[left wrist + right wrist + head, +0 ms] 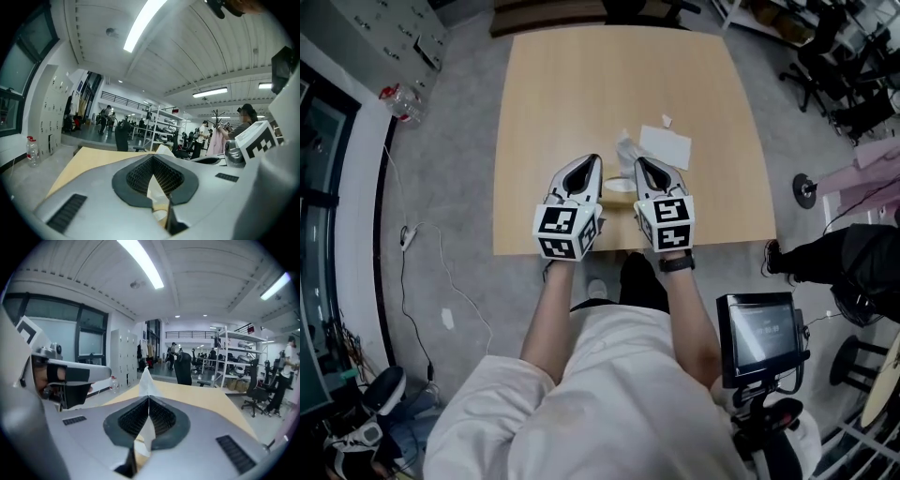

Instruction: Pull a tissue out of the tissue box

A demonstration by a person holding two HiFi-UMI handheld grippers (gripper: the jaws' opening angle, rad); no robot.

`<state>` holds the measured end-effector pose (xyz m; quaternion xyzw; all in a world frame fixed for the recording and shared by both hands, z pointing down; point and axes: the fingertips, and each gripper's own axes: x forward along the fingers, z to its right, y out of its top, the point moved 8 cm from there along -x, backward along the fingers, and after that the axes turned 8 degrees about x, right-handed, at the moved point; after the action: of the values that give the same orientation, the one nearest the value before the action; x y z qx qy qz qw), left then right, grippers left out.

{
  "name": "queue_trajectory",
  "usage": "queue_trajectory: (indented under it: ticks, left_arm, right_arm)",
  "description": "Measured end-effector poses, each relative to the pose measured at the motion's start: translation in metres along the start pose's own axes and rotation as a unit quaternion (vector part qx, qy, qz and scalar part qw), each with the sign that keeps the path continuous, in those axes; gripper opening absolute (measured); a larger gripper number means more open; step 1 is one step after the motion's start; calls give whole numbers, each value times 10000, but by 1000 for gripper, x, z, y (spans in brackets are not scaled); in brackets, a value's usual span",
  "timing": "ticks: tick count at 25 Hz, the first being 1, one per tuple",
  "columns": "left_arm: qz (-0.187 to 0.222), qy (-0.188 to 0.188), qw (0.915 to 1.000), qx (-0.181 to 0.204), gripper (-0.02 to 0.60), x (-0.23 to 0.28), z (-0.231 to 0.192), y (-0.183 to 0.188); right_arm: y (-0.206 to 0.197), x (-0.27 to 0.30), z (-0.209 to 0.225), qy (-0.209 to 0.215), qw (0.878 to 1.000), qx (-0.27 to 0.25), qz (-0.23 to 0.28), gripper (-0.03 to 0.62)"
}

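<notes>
Right tool (149,398) clamped on white tissue (145,380), peak of sheet poking up past tips. Left tool (153,157) likewise closed, pale strip of tissue pinched between pads. Tissue held over near half of wooden table (562,84), tools side by side, tips close together. Flat white packet (666,145) on table just right of tissue; small white scrap (667,120) beyond it. Clear bottle (403,101) on grey floor at left; office chairs (825,66) far right.
</notes>
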<state>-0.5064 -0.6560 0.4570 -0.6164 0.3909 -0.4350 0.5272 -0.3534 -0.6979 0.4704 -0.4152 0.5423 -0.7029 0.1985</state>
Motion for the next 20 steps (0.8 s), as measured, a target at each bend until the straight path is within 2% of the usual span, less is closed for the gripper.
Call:
queue_trajectory:
  ticks: [6, 10, 14, 20]
  left_arm:
    - [640, 39, 9976, 279, 2, -28, -13, 54]
    - [848, 133, 9954, 415, 2, -30, 1, 84]
    - [976, 132, 9937, 531, 2, -26, 12, 87]
    - [920, 105, 9946, 462, 2, -23, 14, 84]
  right_arm:
    - [67, -26, -33, -111, 9945, -79, 1038, 8]
    - [92, -50, -26, -161, 9904, -51, 1370, 8]
    - [93, -61, -16, -195, 9867, -6, 1614, 6]
    - [98, -65, -17, -188, 9859, -77, 1661, 7]
